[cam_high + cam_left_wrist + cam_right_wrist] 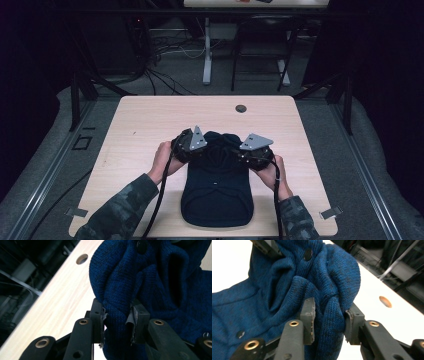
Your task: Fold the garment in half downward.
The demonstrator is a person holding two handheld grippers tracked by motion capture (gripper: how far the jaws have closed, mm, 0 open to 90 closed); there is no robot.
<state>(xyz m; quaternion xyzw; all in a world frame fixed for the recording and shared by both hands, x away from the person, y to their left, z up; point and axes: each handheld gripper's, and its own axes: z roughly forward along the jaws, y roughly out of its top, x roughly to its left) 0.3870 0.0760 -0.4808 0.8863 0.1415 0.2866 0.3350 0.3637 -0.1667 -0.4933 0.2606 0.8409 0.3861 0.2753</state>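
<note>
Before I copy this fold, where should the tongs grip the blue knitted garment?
Grip the blue knitted garment at its bunched far end, one raised fold per side, coming in from left and right. There the knit stands up in thick ridges; nearer, it lies flat on the table. The left tongs and right tongs each pinch such a fold.

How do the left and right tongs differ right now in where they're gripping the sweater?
The left tongs pinch a fold on the left side of the blue knit sweater; the right tongs pinch the right side. The left tongs' grey plate stands up steeply, while the right's lies flatter. Both are shut on bunched knit at the sweater's far end.
</note>
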